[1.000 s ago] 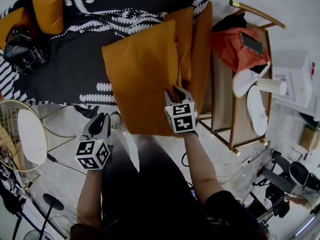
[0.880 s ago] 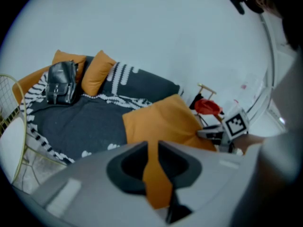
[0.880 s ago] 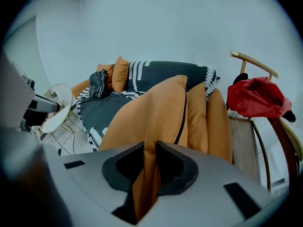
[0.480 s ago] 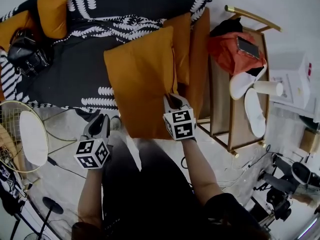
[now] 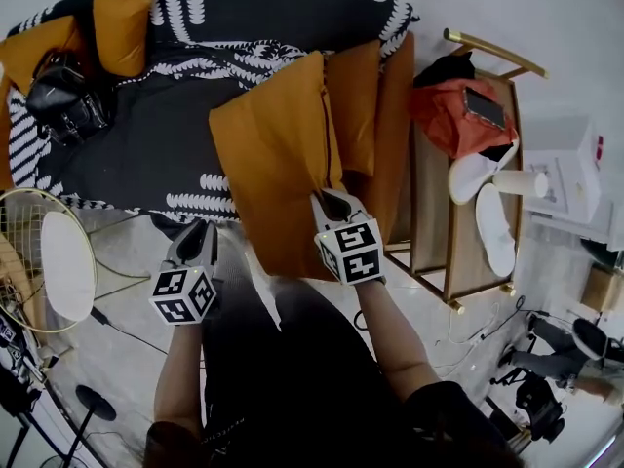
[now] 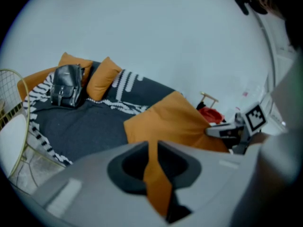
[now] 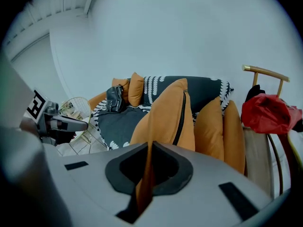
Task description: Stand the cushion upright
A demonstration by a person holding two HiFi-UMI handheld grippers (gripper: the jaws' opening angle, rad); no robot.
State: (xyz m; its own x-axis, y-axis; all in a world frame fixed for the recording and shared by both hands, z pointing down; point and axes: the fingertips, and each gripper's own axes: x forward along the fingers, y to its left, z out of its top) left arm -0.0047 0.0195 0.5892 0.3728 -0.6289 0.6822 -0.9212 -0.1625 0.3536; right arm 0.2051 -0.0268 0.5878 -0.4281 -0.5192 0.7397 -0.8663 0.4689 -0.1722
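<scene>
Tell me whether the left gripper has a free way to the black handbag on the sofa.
Probably not: the left gripper is shut on a corner of the orange cushion. Otherwise the sofa seat leading to the black handbag looks unobstructed.

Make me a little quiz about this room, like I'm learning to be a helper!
1. Pick one: what does the right tool pinch? A) a slipper B) the orange cushion C) a lamp
2. True or false: the black handbag lies on the floor.
3. What colour is the cloth on the wooden rack?
Key: 1 is B. 2 is false, because it sits on the sofa. 3 is red.
</scene>
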